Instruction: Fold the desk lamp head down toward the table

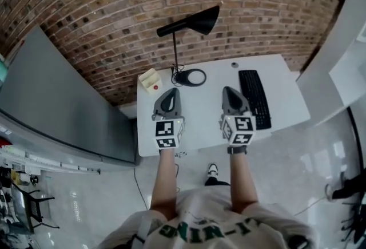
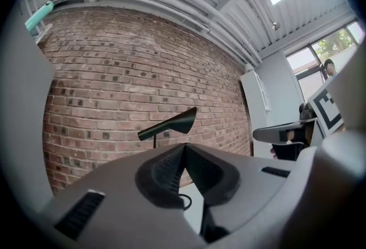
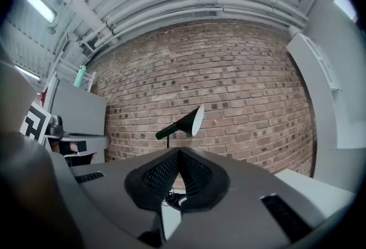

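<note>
Lamp head (image 1: 197, 22): a black cone on a short arm, raised high on a thin upright stem (image 1: 174, 50). The stem rises from a round base (image 1: 193, 77) at the far edge of the white table (image 1: 200, 125). In the head view the head's long axis runs roughly 9 to 3 o'clock: narrow tail toward 9, wide open mouth toward 3 and tipped slightly up. It is not yet folded. The head is well apart from both claws and well above them, as both sit low over the table, pointing level at the brick wall (image 1: 114, 13). Left claw (image 1: 171, 92): jaws pressed together, nothing between them; the head lies at about 1 o'clock from it, the base just beyond at 1 o'clock. Right claw (image 1: 227, 91): jaws likewise pressed together and empty; the head lies at about 11 o'clock, and the right gripper view looks into the pale inside of the shade. Judgement: the left claw is nearer the stem and tail, the right claw nearer the mouth end. Either must rise and open before it can press the head downward. Periphery: a small pale box (image 1: 150, 80) at 9 o'clock of the base, a black keyboard (image 1: 254, 98) at 3 o'clock of the right claw.
</note>
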The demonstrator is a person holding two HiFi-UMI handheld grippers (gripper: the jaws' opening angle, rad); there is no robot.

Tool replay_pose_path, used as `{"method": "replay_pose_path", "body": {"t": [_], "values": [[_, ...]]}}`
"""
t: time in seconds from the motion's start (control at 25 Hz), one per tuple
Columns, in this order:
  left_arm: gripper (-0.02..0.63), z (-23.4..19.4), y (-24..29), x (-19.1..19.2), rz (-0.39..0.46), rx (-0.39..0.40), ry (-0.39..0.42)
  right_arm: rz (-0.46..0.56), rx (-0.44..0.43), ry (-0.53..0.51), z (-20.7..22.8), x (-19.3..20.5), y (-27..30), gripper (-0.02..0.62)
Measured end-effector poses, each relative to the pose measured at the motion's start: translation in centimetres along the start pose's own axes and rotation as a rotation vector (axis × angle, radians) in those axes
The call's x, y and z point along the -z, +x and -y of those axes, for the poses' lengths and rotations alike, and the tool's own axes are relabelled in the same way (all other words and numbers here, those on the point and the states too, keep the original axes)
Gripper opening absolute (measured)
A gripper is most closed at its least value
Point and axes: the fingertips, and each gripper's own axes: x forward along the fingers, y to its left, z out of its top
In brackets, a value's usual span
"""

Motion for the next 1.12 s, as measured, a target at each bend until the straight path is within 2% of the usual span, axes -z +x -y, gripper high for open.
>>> {"method": "replay_pose_path", "body": {"t": [0.28,0.56,0.88,1.12], "values": [[0.0,1.7,7.0,-0.5,-0.011,-0.021,0.018,-0.076,-0.132,0.024,4.4,0.6,6.3,0.002],[0.0,1.5,9.8,0.9,-0.066,-0.061,0.016,-0.098,-0.24,0.044,5.0,1.3,8.9,0.003],[0.0,2.0,12.4,1.0,-0.091,-0.008,0.059,-0.136,-0.254,0.053,7.5,1.7,12.3,0.003],[0.0,0.8,15.6,0.8,-0.073,0.019,0.042,-0.12,-0.317,0.047,7.8,-1.0,15.2,0.005]]}}
